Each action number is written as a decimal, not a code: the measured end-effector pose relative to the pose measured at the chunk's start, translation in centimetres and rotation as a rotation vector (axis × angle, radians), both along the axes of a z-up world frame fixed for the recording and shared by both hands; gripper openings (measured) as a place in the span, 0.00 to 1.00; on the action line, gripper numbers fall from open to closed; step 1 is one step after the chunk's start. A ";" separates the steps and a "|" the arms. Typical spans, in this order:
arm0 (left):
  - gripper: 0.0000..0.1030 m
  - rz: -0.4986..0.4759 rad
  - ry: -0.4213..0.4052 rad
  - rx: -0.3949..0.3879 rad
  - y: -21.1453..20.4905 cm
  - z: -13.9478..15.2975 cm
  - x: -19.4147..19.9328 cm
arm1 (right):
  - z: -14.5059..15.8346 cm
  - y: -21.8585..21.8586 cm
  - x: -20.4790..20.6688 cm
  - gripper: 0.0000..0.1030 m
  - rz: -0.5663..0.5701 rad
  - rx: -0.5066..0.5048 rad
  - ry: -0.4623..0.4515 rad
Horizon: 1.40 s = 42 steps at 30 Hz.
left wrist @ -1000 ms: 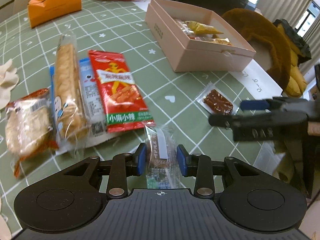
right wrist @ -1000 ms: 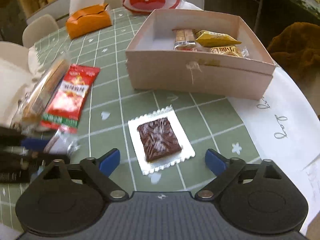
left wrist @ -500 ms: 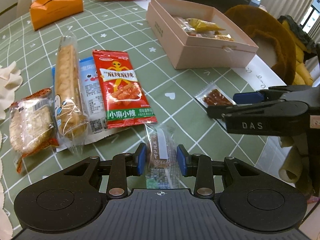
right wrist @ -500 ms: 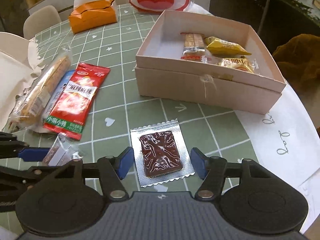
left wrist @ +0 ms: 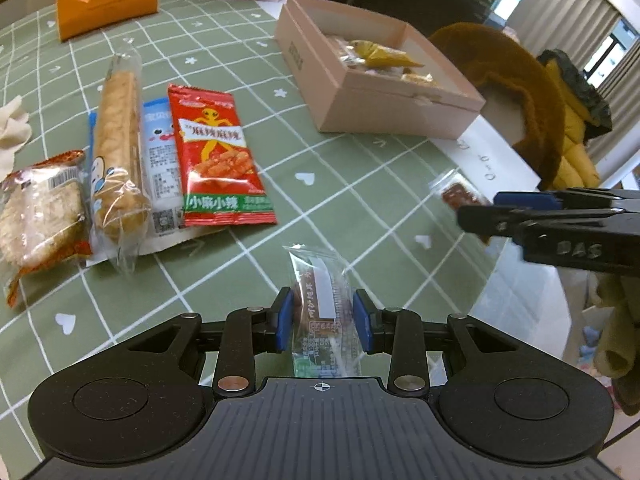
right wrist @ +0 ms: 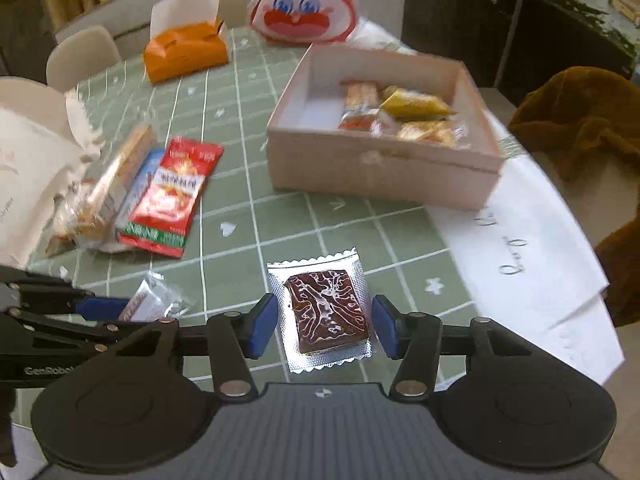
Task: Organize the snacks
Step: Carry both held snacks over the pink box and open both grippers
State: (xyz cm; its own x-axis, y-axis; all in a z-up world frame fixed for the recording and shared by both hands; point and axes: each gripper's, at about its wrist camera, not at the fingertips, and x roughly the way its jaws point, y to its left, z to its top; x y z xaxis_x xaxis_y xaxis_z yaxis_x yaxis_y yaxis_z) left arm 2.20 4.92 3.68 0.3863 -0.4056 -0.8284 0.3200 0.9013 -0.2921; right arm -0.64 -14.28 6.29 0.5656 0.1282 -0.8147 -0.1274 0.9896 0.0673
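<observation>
My left gripper point(left wrist: 322, 320) is shut on a small clear-wrapped snack point(left wrist: 320, 300), held just above the green checked tablecloth point(left wrist: 360, 208). My right gripper point(right wrist: 324, 328) has a silver foil pack with a dark brown slab point(right wrist: 326, 308) between its blue pads. Its jaws are closing, both pads touch the pack's edges, and the pack hangs off the cloth. In the left wrist view that pack point(left wrist: 460, 196) pokes out past the right gripper point(left wrist: 480, 208). The open pink box point(right wrist: 380, 172) with several snacks inside stands straight beyond the right gripper.
A red spicy-snack pack point(left wrist: 216, 152), a long biscuit sleeve point(left wrist: 118, 132), a blue pack point(left wrist: 158, 140) and a cake pack point(left wrist: 40, 216) lie at the left. An orange tissue box point(left wrist: 106, 0) and a bunny bag point(right wrist: 304, 4) sit at the back. White paper point(right wrist: 520, 248) covers the table's right edge.
The right gripper's jaws came in from wide open onto the foil pack and rose with it. The left gripper kept still, holding its clear-wrapped snack.
</observation>
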 end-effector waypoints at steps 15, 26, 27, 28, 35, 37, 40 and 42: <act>0.36 -0.064 -0.341 -0.102 -6.6 16.3 9.2 | 15.4 -6.8 5.1 0.22 -0.040 0.056 -0.306; 0.36 -0.040 -0.078 -0.092 -7.5 6.9 9.6 | 8.2 -9.6 6.6 0.56 0.031 0.080 -0.141; 0.36 -0.028 -0.043 -0.092 -7.1 5.7 9.3 | 6.6 -9.7 6.4 0.61 0.032 0.077 -0.103; 0.36 -0.017 -0.009 -0.092 -6.8 4.6 9.0 | 4.7 -9.8 6.2 0.65 0.032 0.074 -0.064; 0.36 0.030 0.117 -0.080 -4.8 -0.1 6.3 | -3.4 -9.4 6.4 0.65 0.086 0.060 0.095; 0.36 0.033 0.134 -0.079 -4.5 -0.5 5.6 | -4.1 -9.2 6.6 0.65 0.094 0.056 0.104; 0.36 0.036 0.149 -0.080 -4.4 -0.9 4.9 | -4.7 -8.6 6.8 0.73 0.127 0.045 0.114; 0.36 0.036 0.156 -0.081 -4.1 -1.2 4.6 | -5.3 -8.0 6.6 0.74 0.144 0.009 0.102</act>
State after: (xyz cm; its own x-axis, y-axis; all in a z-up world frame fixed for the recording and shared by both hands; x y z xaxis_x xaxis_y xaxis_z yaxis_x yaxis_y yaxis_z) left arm 6.77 0.81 2.52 0.2707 -0.4618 -0.8447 0.2331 0.8828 -0.4079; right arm 6.00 -22.23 0.98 0.4551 0.2098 -0.8654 -0.2598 0.9608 0.0963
